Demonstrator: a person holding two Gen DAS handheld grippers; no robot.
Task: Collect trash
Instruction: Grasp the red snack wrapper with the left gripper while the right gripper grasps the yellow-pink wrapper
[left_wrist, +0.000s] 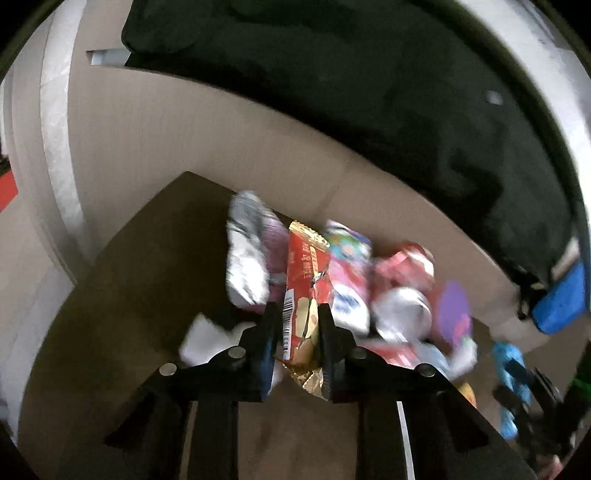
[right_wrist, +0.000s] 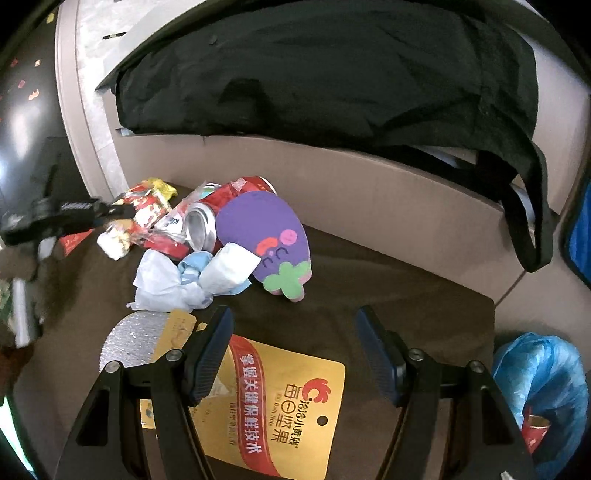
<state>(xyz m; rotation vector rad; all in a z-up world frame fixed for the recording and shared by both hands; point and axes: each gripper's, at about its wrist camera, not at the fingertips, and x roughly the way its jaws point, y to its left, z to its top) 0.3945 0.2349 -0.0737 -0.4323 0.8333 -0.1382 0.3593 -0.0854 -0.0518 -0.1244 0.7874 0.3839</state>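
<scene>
Red-gold snack wrapper (left_wrist: 301, 295) crumpled, barcoded, pinched in left claw (left_wrist: 295, 314); right claw (right_wrist: 293, 321) wide

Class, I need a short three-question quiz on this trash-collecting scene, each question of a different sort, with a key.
1. True or false: the left tongs are shut on the red snack wrapper.
2. Which lies under the open right tongs? A) yellow nut packet B) crushed can C) purple paper cutout
3. Fill in: the blue plastic bag sits to the ____ of the dark table.

Key: 1 true; 2 A; 3 right
</scene>
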